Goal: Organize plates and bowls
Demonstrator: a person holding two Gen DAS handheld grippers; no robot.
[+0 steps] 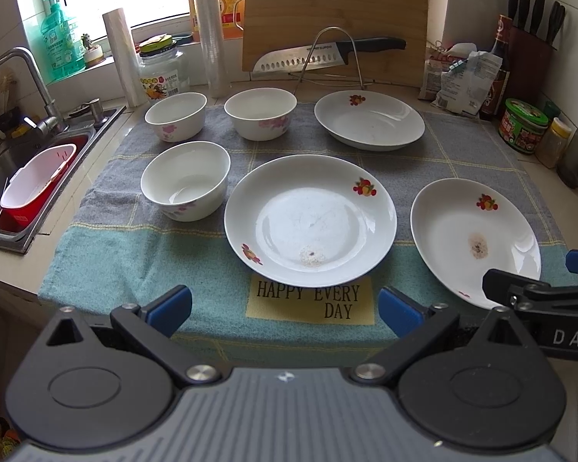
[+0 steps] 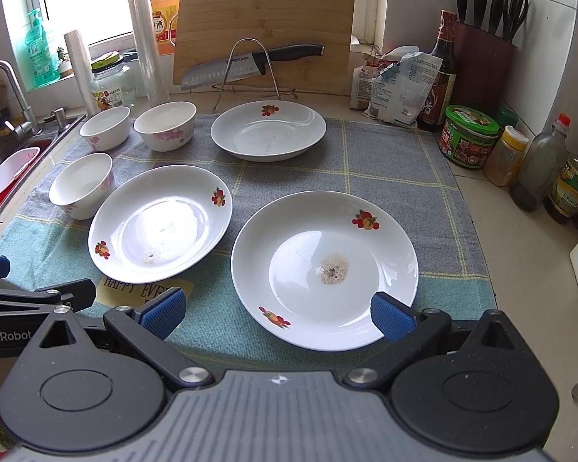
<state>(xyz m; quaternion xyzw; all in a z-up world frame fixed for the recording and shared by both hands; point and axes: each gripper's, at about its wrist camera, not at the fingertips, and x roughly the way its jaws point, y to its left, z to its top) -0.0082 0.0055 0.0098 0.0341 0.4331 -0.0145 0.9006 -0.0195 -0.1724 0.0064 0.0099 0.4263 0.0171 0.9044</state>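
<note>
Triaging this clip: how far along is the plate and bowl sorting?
Done: nothing visibly. Three bowls and three plates lie separately on the towel, none stacked. In hand: nothing; left gripper and right gripper are open and empty. Left: all the stacking.

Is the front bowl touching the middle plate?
Apart. The left wrist view shows a strip of grey cloth between the front bowl and the middle plate.

Bare cloth right of far plate
</note>
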